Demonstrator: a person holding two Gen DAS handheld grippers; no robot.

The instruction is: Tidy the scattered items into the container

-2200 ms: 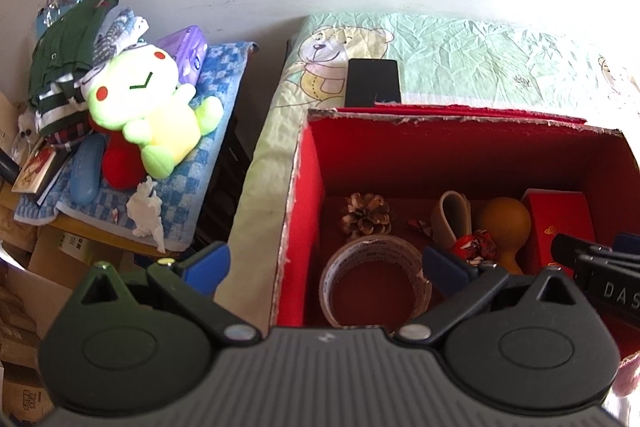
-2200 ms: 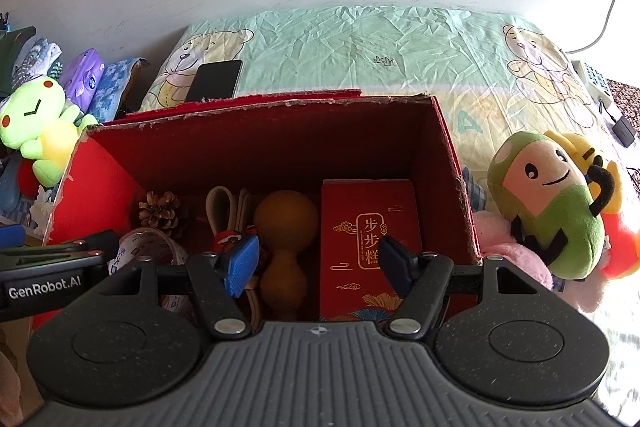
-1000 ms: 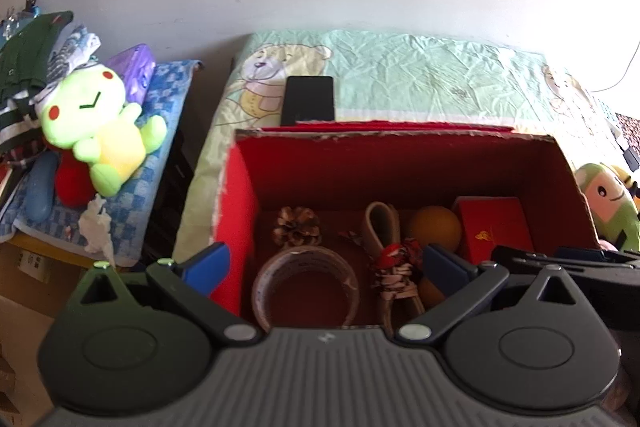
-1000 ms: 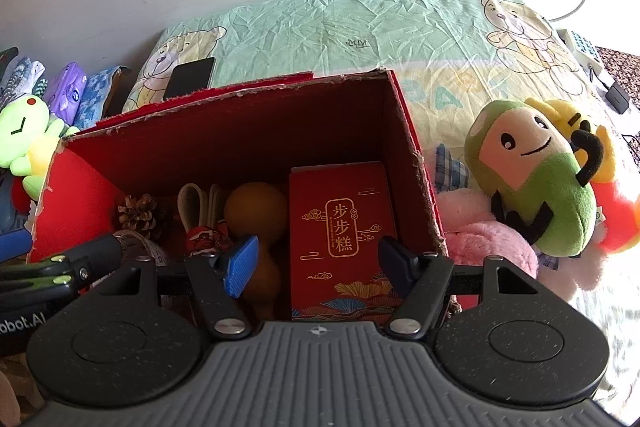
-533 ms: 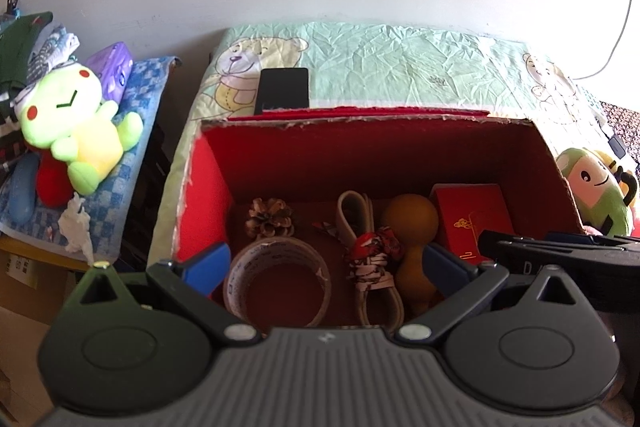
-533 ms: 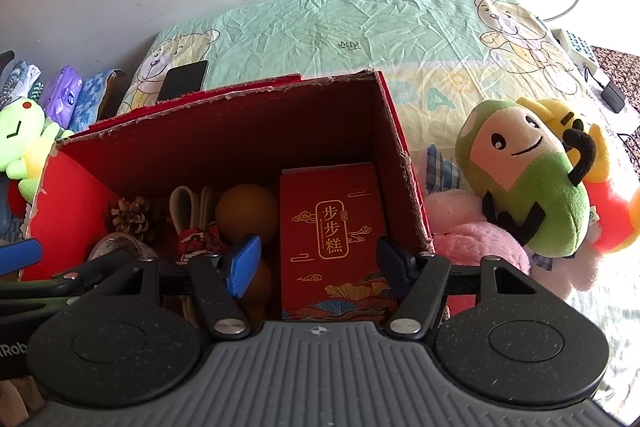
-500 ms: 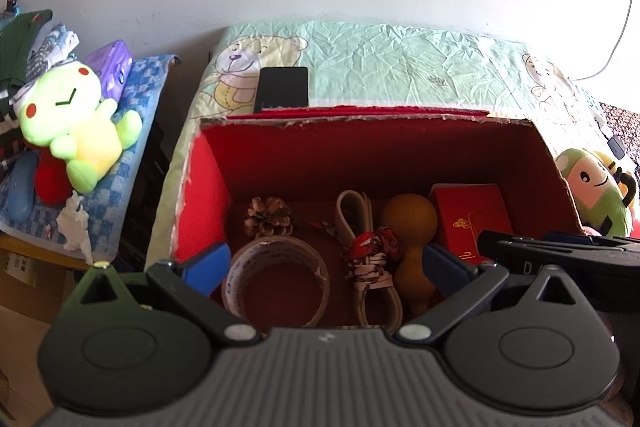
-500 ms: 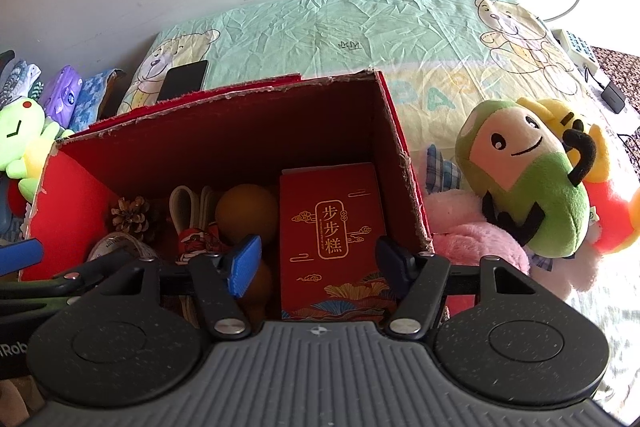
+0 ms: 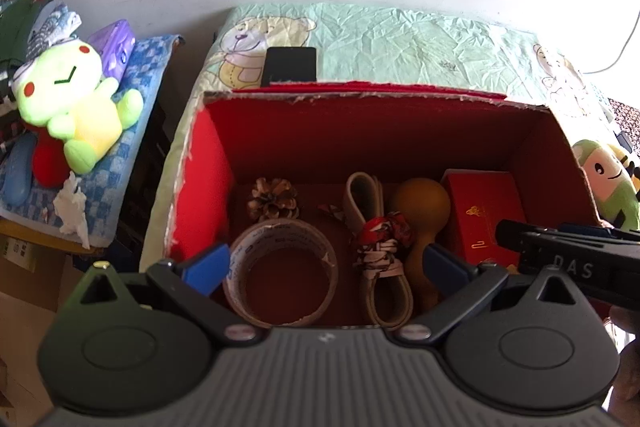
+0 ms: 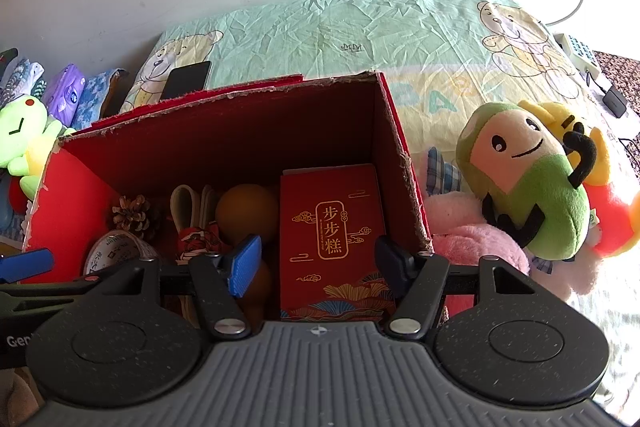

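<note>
Over the red box (image 9: pixel 552 131) we are holding both grippers, left gripper (image 9: pixel 326 263) and right gripper (image 10: pixel 318 259), wide apart and gripping nothing | inside are lying tape roll (image 9: pixel 280 267), pine cone (image 9: pixel 272 199), gourd (image 10: pixel 246 209), red packet (image 10: pixel 332 227) | on the bed (image 10: pixel 360 31) outside we are seeing a green plush toy (image 10: pixel 528 179) waiting, maybe next.

Left claw (image 9: pixel 326 263): black two-finger body, blue-padded fingers spread wide, nothing between them. Right claw (image 10: pixel 316 261): same build, fingers likewise apart and empty. The two claws sit side by side, each visible in the other's view.
</note>
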